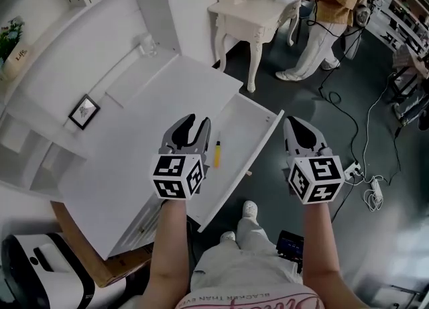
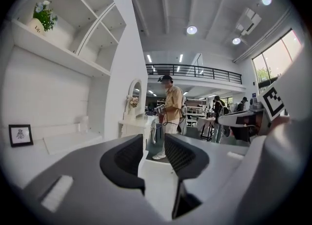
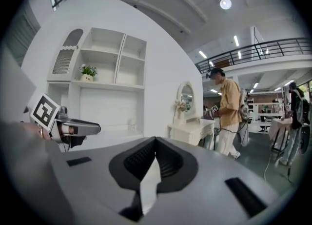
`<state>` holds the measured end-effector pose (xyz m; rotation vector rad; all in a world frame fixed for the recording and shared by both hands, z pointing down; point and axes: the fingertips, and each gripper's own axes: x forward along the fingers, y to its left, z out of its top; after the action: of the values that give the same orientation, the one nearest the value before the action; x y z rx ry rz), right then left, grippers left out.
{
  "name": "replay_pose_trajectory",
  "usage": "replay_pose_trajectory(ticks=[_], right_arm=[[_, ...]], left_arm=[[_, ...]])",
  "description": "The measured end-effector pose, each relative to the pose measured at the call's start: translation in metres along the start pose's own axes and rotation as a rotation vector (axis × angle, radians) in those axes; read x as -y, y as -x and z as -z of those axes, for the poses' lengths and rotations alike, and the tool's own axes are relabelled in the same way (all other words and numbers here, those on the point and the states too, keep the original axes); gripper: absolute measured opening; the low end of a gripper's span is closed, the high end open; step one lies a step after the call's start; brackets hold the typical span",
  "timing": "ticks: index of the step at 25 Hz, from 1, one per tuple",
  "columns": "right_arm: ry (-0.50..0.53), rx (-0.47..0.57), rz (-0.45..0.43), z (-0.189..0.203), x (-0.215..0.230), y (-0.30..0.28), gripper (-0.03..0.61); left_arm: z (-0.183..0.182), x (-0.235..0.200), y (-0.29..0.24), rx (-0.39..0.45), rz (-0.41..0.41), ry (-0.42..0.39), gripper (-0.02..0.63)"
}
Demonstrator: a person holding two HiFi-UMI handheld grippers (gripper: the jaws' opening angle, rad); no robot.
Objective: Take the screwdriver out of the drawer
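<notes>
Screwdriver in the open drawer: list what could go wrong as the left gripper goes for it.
1. The screwdriver is slim and lies flat on the drawer floor, just beside the left gripper, whose jaws stand open and empty; closing off-line could nudge it away instead of gripping it.
2. The right gripper, shut, hangs just outside the drawer's front panel; a bump there might shift the drawer.

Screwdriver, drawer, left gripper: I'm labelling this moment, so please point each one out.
screwdriver [image 1: 216, 154], head view, its yellow middle.
drawer [image 1: 242, 123], head view, bare floor inside.
left gripper [image 1: 197, 123], head view, midway between its fingertips.
</notes>
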<state>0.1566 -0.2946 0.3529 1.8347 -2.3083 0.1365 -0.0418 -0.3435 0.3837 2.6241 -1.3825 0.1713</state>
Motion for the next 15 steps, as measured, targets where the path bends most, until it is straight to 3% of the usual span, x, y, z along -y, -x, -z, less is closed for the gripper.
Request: replay_pose_trajectory(ticks=[15], right_arm=[[-0.045, -0.229, -0.068, 0.101, 0.017, -0.054, 0.008]], left_arm=[[0.138, -0.008, -0.053, -0.321, -0.039, 0.165, 0.127]])
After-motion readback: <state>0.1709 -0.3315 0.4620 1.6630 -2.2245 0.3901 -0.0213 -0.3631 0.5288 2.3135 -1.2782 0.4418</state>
